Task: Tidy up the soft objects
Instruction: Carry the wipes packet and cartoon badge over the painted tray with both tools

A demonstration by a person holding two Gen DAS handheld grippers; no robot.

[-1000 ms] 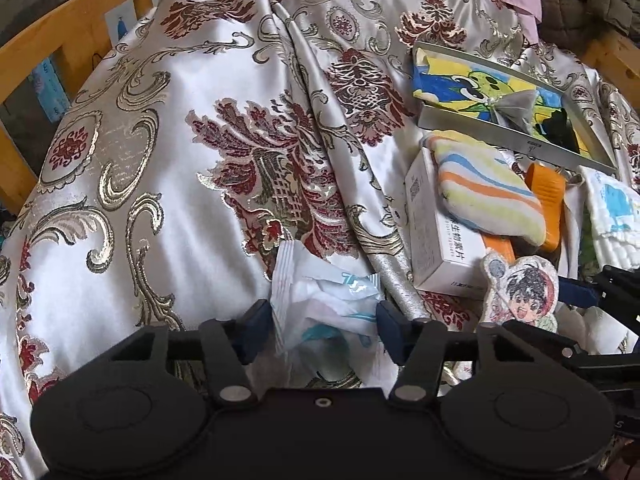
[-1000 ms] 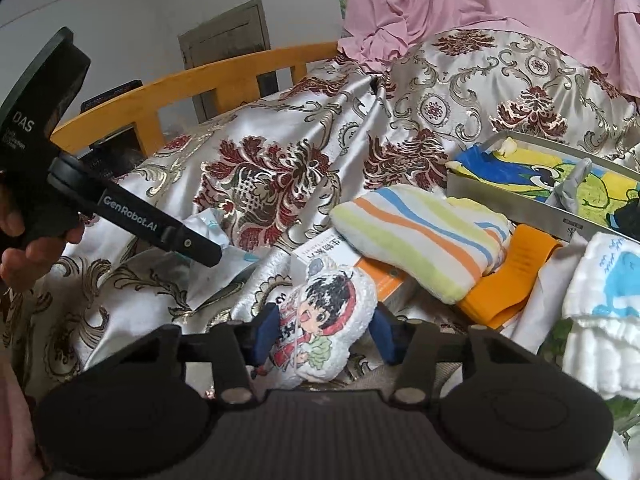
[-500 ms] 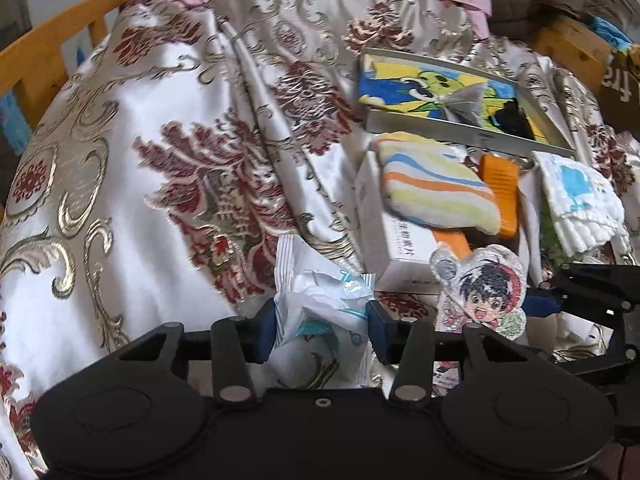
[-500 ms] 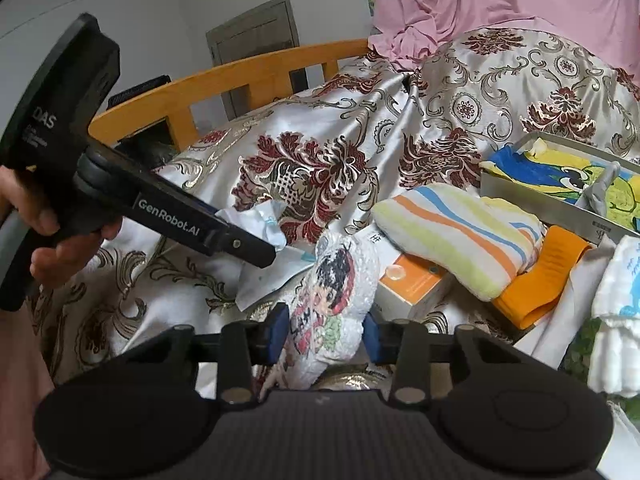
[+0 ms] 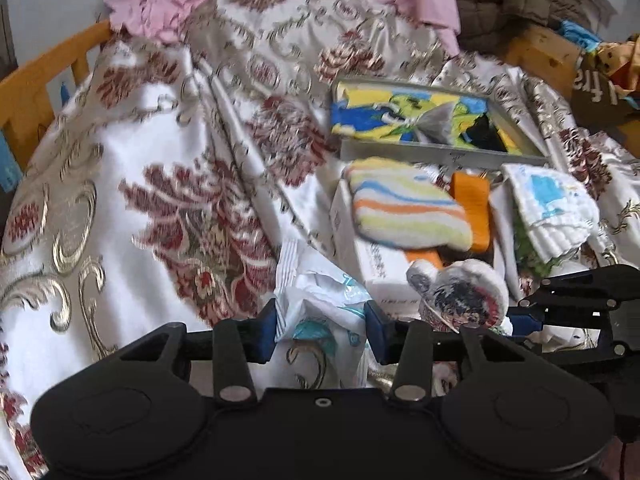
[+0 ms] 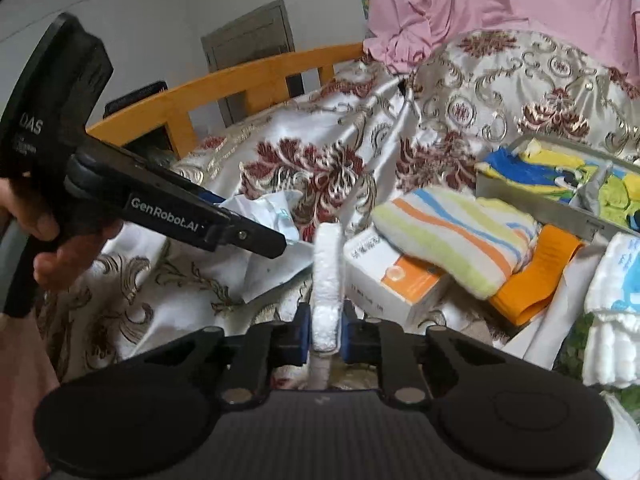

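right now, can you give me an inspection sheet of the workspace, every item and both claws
surface: patterned satin cover, creased, draped over a wooden frame.
job's things: cartoon cushion held edge-on; plastic packet; striped towel lying on a white box; white cloth at the right; grey tray with a printed cloth inside.
clutter: orange piece beside the towel.
grippers: left claw closing round the packet, pads touching it; right claw just closed on the cushion, pads pressing it.
cables: a thin red lead at the lower right of the left view.
surroundings: pink fabric behind, a grey door, a hand on the left claw's handle.
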